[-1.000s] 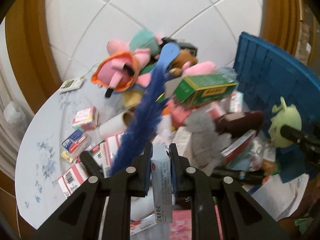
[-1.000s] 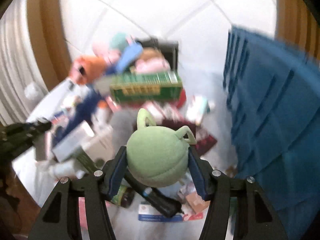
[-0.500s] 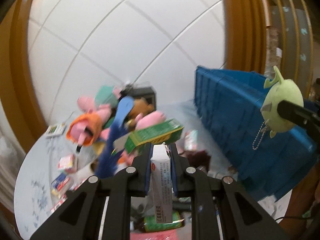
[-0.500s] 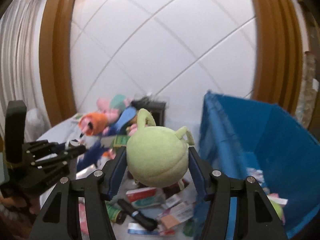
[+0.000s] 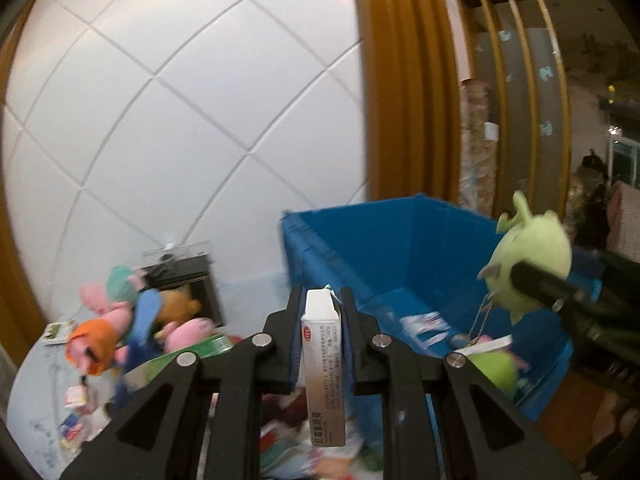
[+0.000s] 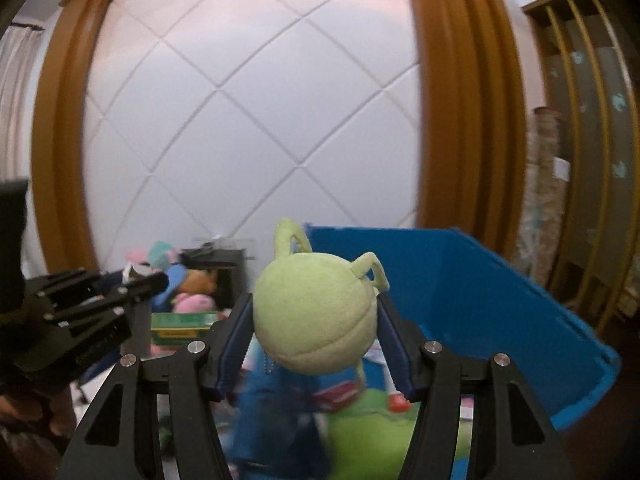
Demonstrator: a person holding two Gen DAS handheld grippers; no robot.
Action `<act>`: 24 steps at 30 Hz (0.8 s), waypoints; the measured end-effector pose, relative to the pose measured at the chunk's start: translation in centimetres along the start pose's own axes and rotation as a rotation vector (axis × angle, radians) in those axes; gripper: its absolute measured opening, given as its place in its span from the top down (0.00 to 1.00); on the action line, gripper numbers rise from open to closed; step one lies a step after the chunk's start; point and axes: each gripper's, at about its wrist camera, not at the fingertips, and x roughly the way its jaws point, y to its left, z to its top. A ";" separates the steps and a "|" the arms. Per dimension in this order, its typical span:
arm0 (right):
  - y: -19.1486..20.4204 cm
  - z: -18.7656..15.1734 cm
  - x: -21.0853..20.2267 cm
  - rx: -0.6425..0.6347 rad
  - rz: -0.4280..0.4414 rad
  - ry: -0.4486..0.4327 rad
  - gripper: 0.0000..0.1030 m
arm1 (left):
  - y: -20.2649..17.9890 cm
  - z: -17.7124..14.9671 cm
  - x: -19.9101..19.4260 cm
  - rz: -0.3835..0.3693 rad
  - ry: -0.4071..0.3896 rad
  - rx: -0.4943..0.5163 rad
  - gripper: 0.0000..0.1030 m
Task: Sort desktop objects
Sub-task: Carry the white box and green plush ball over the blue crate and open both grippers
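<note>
Holding a small white carton (image 5: 323, 356) between its jaws, the left gripper (image 5: 322, 320) hangs just short of the blue bin (image 5: 404, 248). Beside it, the right gripper (image 6: 316, 320) is clamped on a green plush toy (image 6: 316, 316) above the bin's near rim. Both loads seem mid-carry; the next move likely calls for clearing the rim, then releasing inside. Beyond the bin, other plush toys (image 5: 120, 320) lie heaped.

Your left wrist view looks forward, raised, blue bin (image 5: 384, 264) right of centre, toy pile (image 5: 132, 320) lower left. Your right wrist view sits close over the same bin (image 6: 480, 280); both share the quilted wall (image 6: 240, 120).
</note>
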 end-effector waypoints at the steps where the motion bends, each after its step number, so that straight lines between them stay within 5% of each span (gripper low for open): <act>1: -1.1 0.0 -0.3 0.004 -0.011 0.001 0.42 | -1.2 0.5 0.4 -0.007 -0.001 0.004 0.84; 13: -11.7 -1.8 1.5 0.034 -0.124 0.073 0.41 | -11.9 2.3 5.0 -0.077 0.101 0.022 0.84; 24: -16.1 -3.8 5.0 0.035 -0.157 0.223 0.41 | -14.9 1.7 8.9 -0.066 0.238 0.015 0.84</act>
